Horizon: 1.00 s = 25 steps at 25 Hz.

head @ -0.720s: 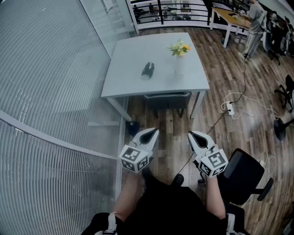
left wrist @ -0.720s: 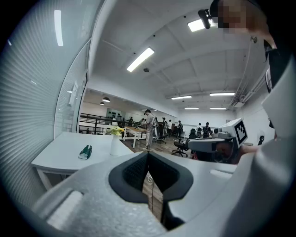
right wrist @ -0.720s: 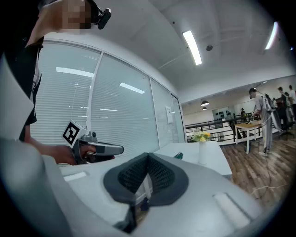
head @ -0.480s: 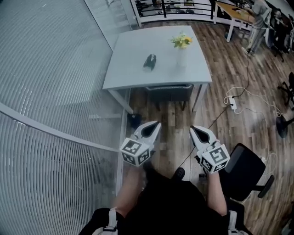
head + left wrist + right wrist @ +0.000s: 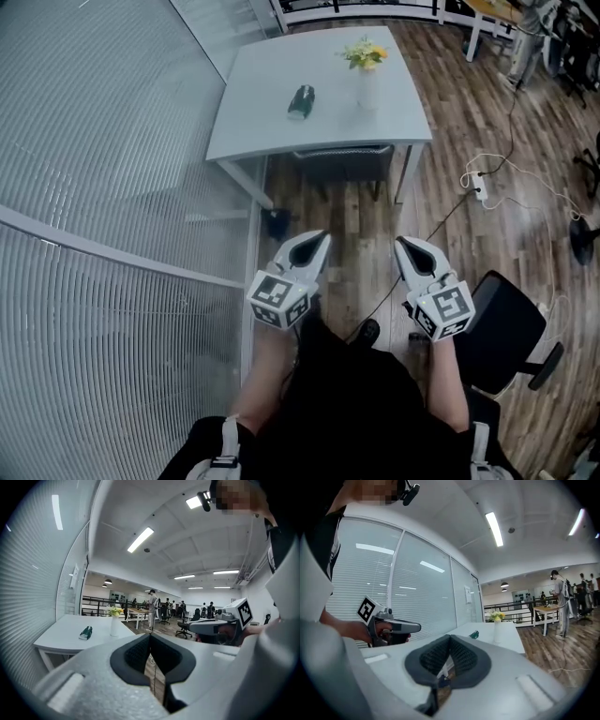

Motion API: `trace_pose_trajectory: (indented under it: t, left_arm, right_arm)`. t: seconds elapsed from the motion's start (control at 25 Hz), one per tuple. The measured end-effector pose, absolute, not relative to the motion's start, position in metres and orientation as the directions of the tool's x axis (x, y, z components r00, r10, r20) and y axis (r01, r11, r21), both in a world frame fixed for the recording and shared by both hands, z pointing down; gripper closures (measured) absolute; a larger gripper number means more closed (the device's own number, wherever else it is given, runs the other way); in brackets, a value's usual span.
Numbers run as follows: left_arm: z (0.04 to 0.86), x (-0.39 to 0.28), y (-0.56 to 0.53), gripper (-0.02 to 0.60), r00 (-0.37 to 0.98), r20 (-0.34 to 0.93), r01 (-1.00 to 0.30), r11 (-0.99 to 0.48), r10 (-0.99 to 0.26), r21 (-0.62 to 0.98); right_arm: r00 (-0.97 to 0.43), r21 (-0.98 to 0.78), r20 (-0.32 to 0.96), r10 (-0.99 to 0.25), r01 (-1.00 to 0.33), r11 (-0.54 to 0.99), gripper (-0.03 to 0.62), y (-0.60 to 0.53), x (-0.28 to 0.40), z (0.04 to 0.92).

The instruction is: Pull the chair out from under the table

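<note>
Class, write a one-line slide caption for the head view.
Left gripper and right gripper, shut and empty, face the chair tucked under the white table.

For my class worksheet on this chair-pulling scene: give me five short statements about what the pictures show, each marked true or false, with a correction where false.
1. The chair is tucked under the white table. True.
2. The left claw grips the chair's back. False: it is shut on nothing and is well short of the chair.
3. A vase of yellow flowers stands on the table. True.
4. The right claw is wide open. False: it is shut and empty.
5. The black office chair stands at the person's left. False: it is at the person's right.
</note>
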State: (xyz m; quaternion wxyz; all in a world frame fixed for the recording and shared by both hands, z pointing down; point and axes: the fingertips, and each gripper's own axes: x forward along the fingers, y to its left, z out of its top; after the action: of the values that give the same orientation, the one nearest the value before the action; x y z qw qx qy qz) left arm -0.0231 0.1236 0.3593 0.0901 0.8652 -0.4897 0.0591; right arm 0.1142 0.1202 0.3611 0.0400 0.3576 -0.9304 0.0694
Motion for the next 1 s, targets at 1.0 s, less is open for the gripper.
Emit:
trace_pose_trajectory:
  t: [1.0]
  left_arm:
    - [0.376, -0.075, -0.01, 0.569, 0.573, 0.184, -0.819, -0.563, -0.798, 0.109]
  right_arm:
    - [-0.746, -0.095, 0.19, -0.638, -0.661, 0.744, 0.591, -0.005, 0.043, 0.366]
